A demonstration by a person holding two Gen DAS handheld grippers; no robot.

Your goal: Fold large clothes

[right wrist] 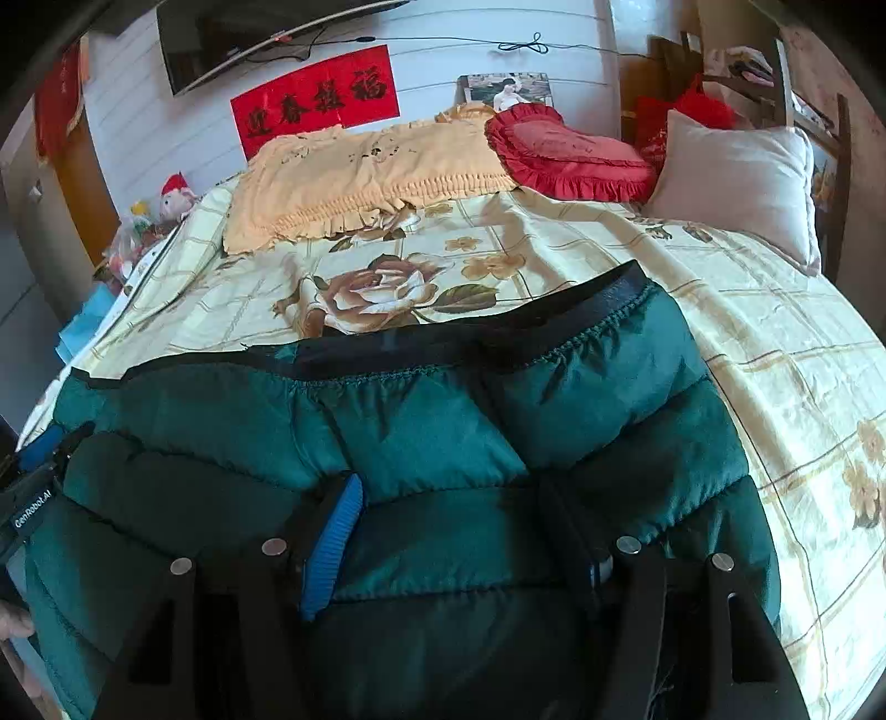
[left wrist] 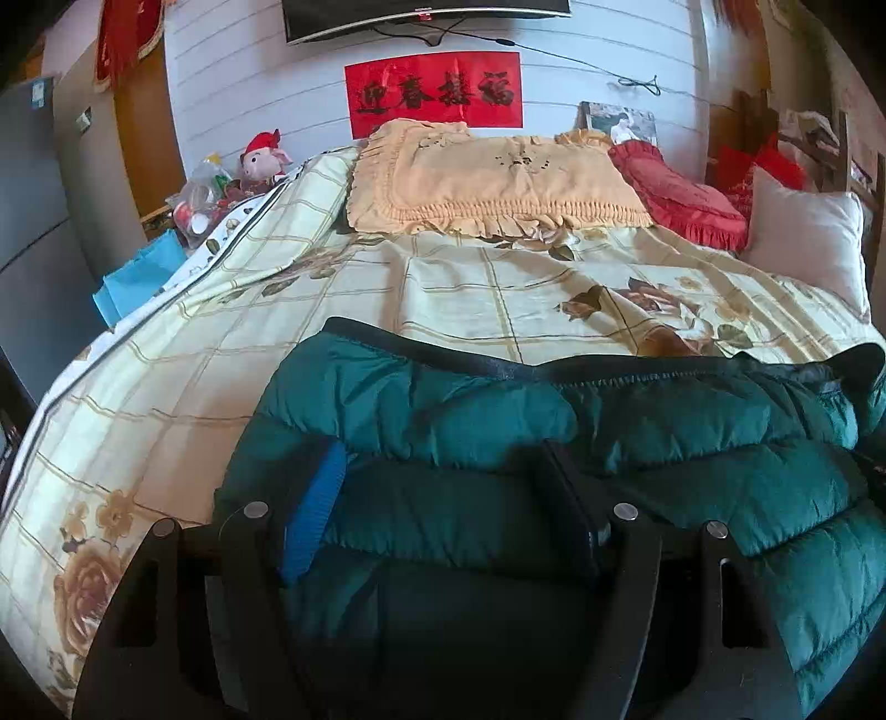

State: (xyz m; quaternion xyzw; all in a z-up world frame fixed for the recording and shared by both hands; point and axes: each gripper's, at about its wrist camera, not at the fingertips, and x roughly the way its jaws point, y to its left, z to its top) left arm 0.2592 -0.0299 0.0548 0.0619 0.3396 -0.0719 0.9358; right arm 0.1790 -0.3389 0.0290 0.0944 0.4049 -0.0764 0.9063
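Observation:
A dark green puffer jacket [left wrist: 637, 443] with a black hem band lies flat across the near part of the bed; it also shows in the right wrist view [right wrist: 421, 432]. My left gripper [left wrist: 443, 487] is open, its fingers spread wide and resting on the jacket's left part, blue pad [left wrist: 313, 515] showing. My right gripper [right wrist: 451, 526] is open too, fingers spread over the jacket's right part, blue pad [right wrist: 332, 543] showing. The left gripper's body [right wrist: 33, 487] shows at the left edge of the right wrist view. Neither holds cloth.
The bed has a cream floral checked cover [left wrist: 443, 288]. At the head lie a yellow frilled pillow [left wrist: 487, 177], a red heart cushion [left wrist: 681, 194] and a pale pillow [left wrist: 803, 238]. A plush pig [left wrist: 263, 158] and bags stand at the far left. A TV [left wrist: 426, 14] hangs on the wall.

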